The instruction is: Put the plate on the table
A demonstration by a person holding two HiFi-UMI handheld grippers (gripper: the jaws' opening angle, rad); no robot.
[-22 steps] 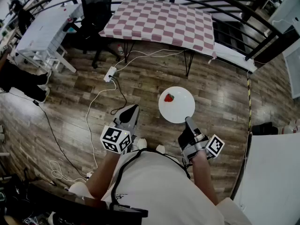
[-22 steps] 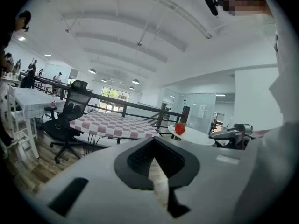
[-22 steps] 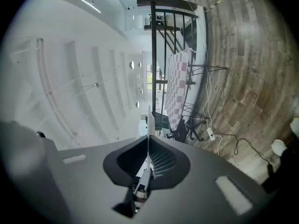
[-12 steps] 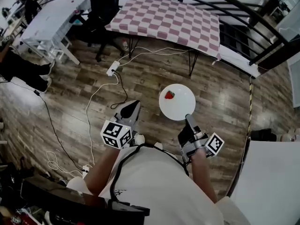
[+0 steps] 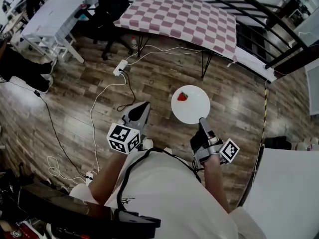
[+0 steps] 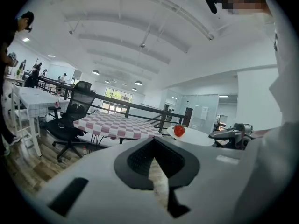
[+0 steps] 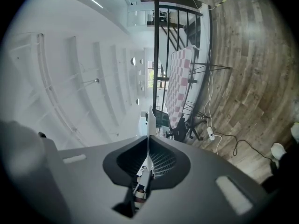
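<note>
Head view, spotter here: where's the plate [image 5: 191, 104]?

Me: Up in the air over the wooden floor [image 5: 239, 98], roughly level, well short of the checkered worktop [image 5: 179, 16]. A small red fruit [image 5: 183, 96] sits on it, toward the far side.

Spotter: And who's got it?

Me: My right claw [image 5: 202, 120]. It's pinching the near rim, pads pressed onto the edge. In the right gripper view the plate shows edge-on, a thin white blade running straight out from between the jaws.

Spotter: Left side?

Me: Left claw [image 5: 143, 105] is pressed together with nothing in it, hanging beside the plate and apart from it. The left gripper view looks past the closed tips to the worktop, with the plate and fruit off to the right and the right claw just beyond them.

Spotter: Anything around the worktop?

Me: A black office chair [image 5: 107, 4] stands at its left end. A white power strip [image 5: 119, 67] lies on the floor in front of it, its cables trailing back toward me.
</note>
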